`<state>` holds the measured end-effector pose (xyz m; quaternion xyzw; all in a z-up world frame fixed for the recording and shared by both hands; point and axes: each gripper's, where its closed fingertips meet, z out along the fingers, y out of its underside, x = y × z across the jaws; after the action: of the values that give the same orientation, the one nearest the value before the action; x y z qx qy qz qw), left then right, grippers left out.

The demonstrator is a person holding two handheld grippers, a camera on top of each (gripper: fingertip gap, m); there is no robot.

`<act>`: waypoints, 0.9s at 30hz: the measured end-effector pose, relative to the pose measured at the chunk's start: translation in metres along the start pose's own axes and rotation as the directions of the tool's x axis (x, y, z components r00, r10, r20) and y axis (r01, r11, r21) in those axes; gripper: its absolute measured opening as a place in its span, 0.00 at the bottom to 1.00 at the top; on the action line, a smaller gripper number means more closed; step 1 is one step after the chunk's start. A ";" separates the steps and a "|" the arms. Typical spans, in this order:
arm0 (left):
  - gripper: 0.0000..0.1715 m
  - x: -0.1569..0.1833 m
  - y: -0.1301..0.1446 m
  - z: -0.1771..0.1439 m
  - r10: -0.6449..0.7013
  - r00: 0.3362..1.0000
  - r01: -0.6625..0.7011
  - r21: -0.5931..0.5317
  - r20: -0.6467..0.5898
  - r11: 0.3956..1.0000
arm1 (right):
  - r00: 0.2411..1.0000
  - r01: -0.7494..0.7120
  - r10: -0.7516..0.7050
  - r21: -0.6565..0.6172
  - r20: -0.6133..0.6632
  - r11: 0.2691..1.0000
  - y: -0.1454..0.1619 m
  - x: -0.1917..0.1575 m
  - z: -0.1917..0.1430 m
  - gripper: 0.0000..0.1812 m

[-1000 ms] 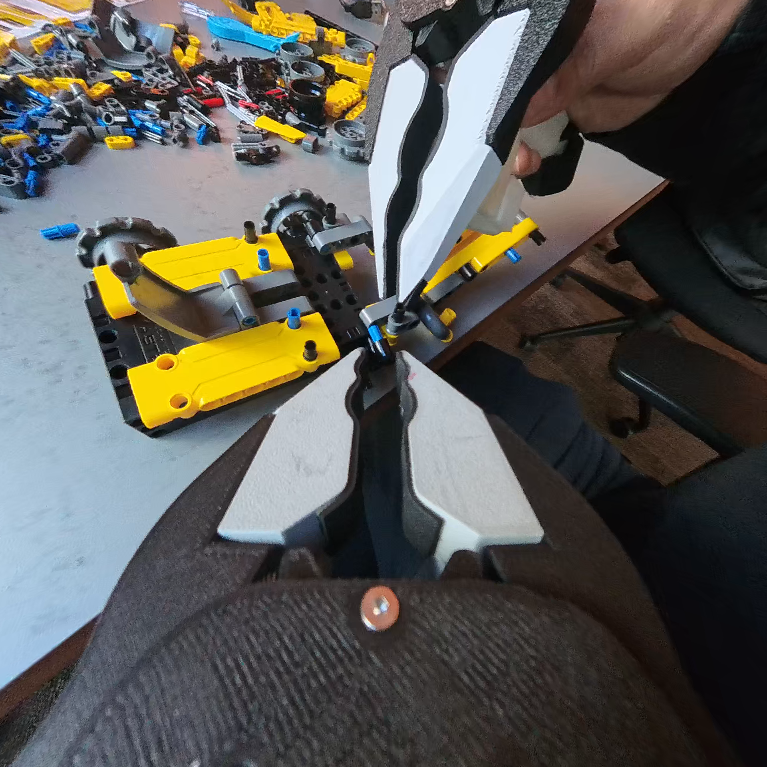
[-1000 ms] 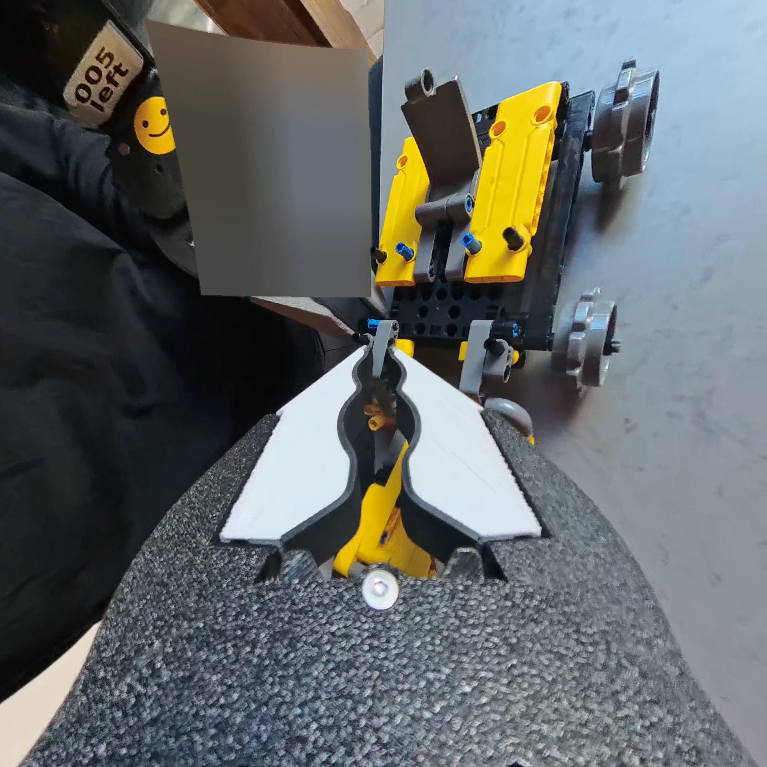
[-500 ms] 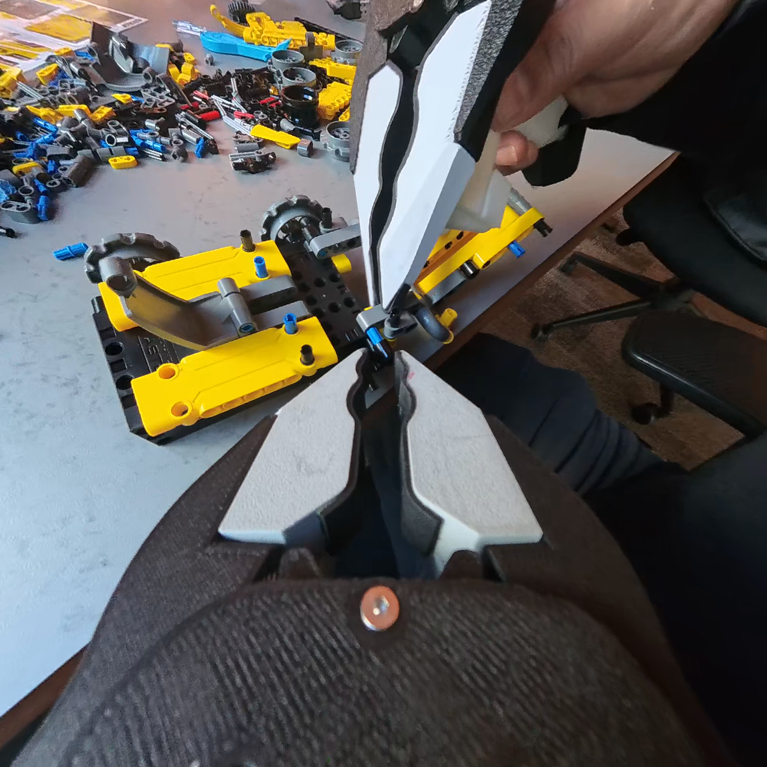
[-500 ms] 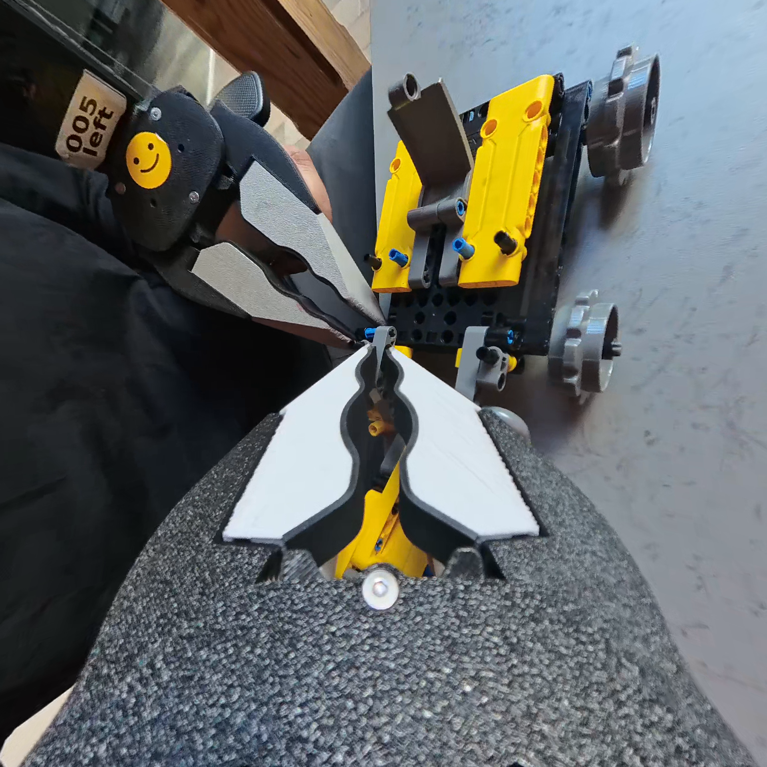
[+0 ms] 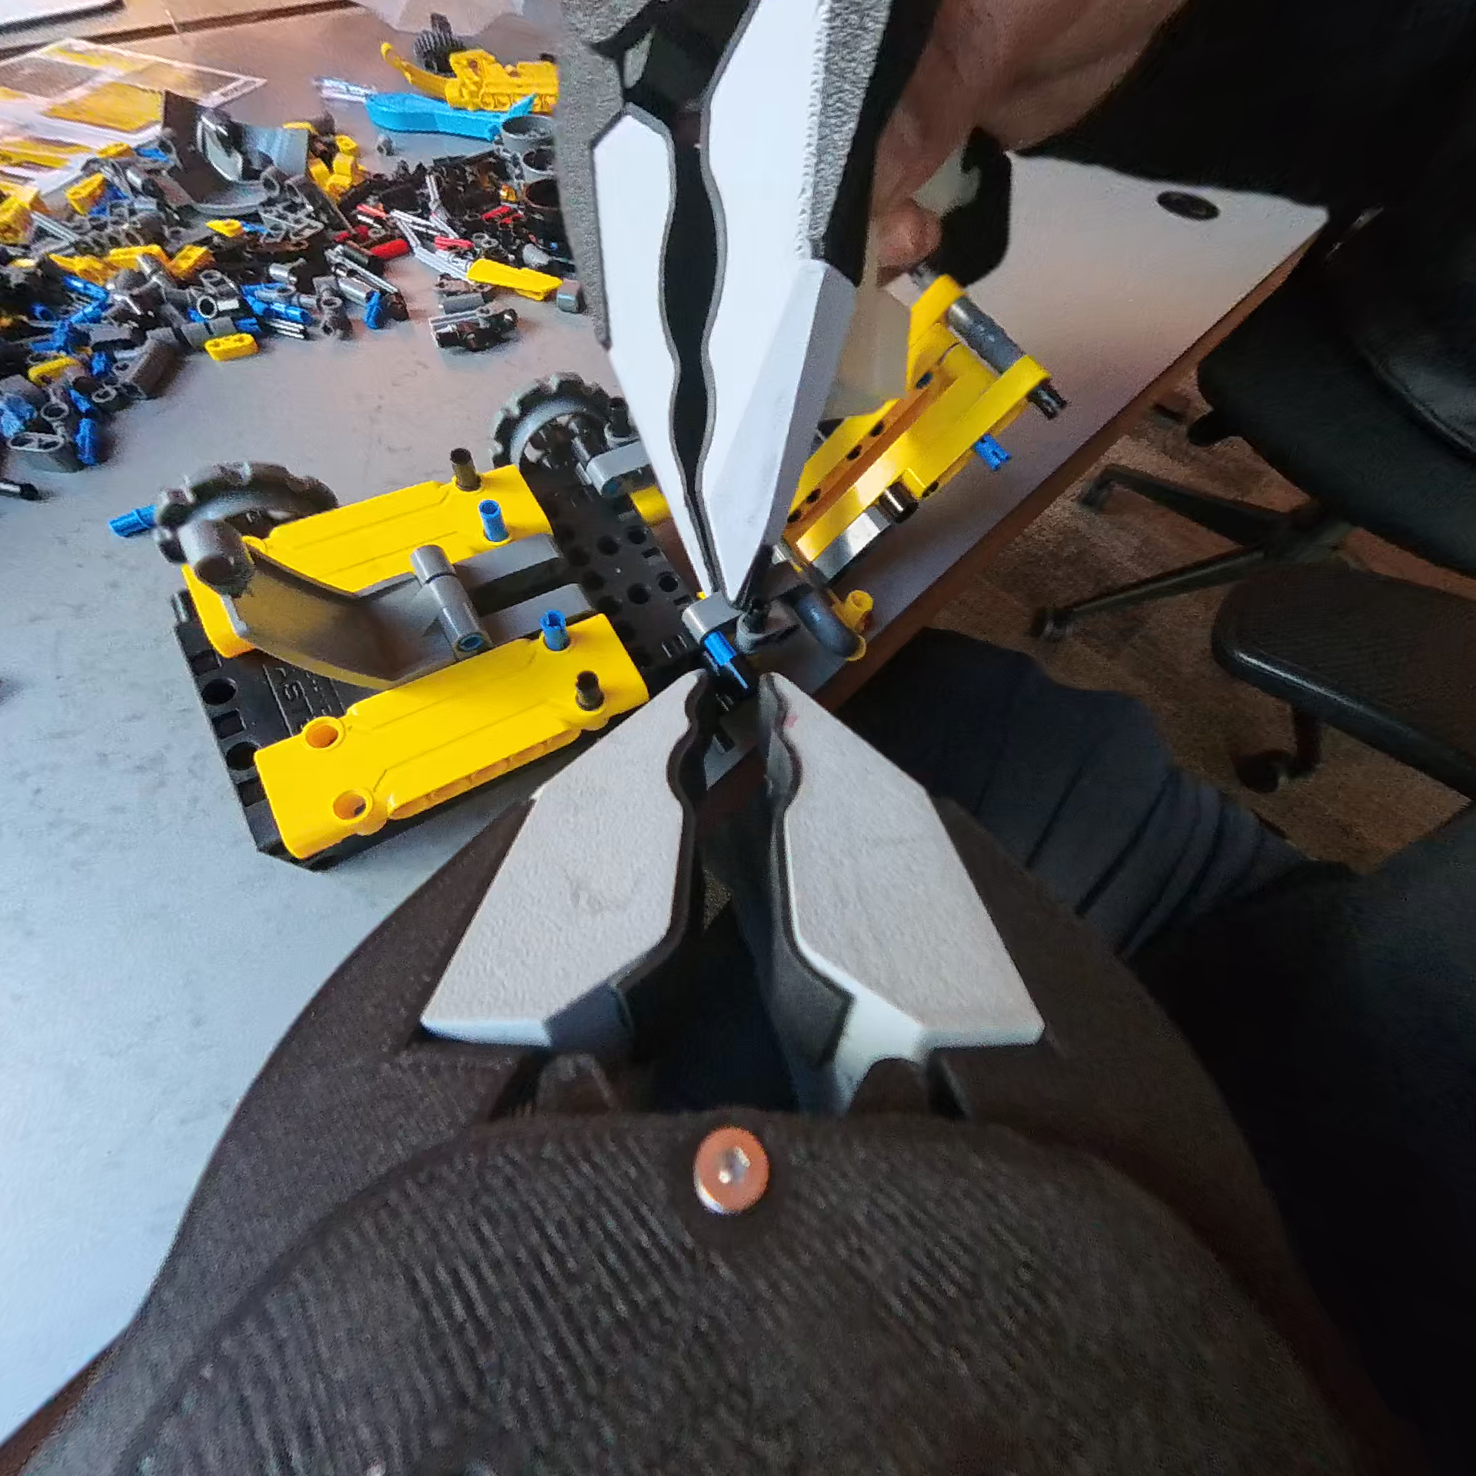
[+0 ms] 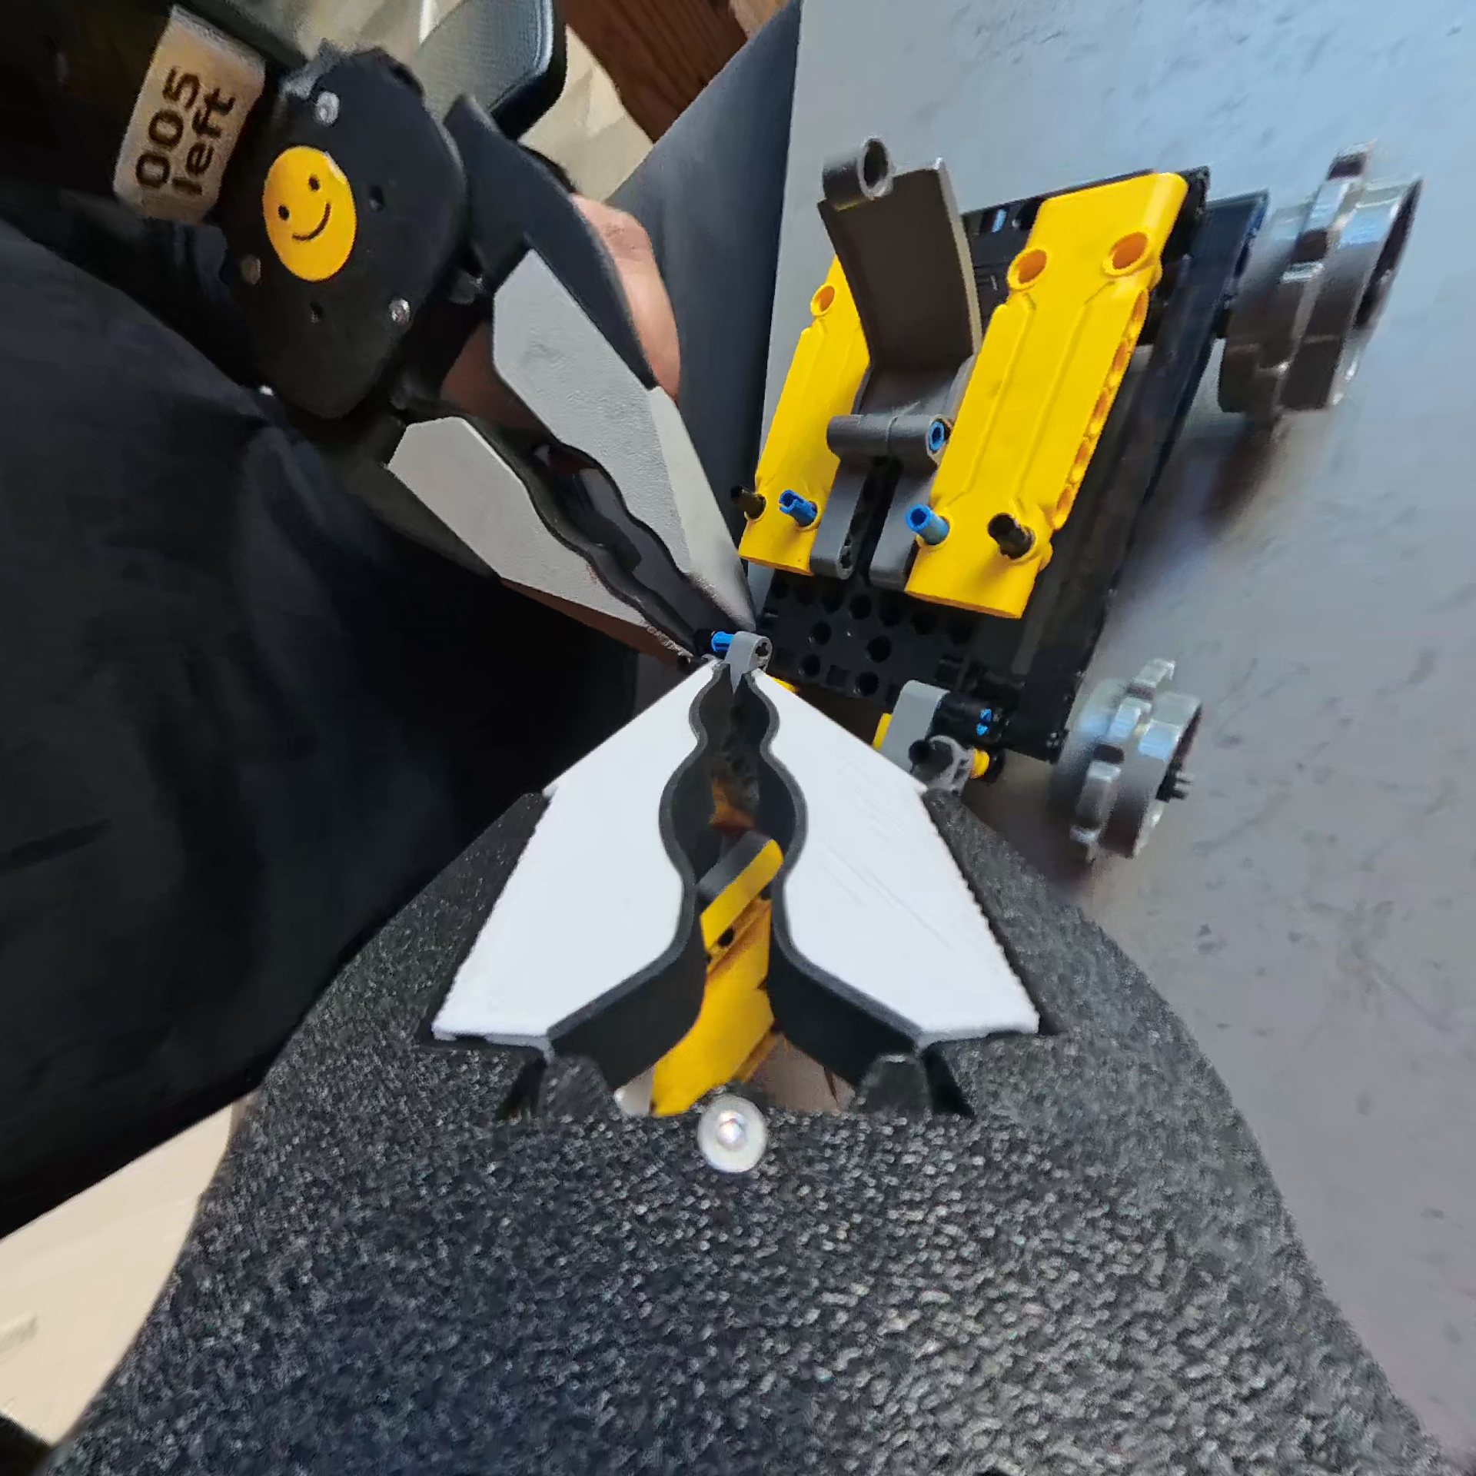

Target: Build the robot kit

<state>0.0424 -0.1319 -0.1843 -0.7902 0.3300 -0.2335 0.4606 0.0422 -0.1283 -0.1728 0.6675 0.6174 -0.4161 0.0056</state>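
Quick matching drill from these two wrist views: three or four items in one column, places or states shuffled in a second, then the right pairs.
1. right gripper
2. left gripper
3. loose parts pile
4. toothed grey wheels

A. far across the grey table
B. shut on a grey connector
C. tips at a blue pin
D. on the chassis side away from the table edge

Pairs: 1-B, 2-C, 3-A, 4-D

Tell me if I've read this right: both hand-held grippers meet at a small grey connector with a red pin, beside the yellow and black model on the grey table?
Nearly. The pin is blue, not red, as the left wrist view shows. The rest holds: the left hand-held gripper and the right hand-held gripper meet at the small grey connector, beside the yellow and black model on the grey table.
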 end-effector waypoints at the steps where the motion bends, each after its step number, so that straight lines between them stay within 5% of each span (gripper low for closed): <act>1: 0.04 -0.001 -0.001 0.000 0.007 1.000 -0.007 0.000 0.004 1.000 | 1.000 0.013 -0.012 -0.018 0.011 1.000 0.000 0.000 0.000 0.01; 27: 0.04 -0.015 -0.001 -0.004 0.008 1.000 -0.008 -0.013 -0.026 1.000 | 0.992 -0.119 0.114 0.099 0.054 0.988 -0.014 0.010 0.001 0.01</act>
<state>0.0299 -0.1225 -0.1831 -0.7888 0.3406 -0.2399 0.4519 0.0286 -0.1175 -0.1719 0.6919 0.5549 -0.4619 0.0108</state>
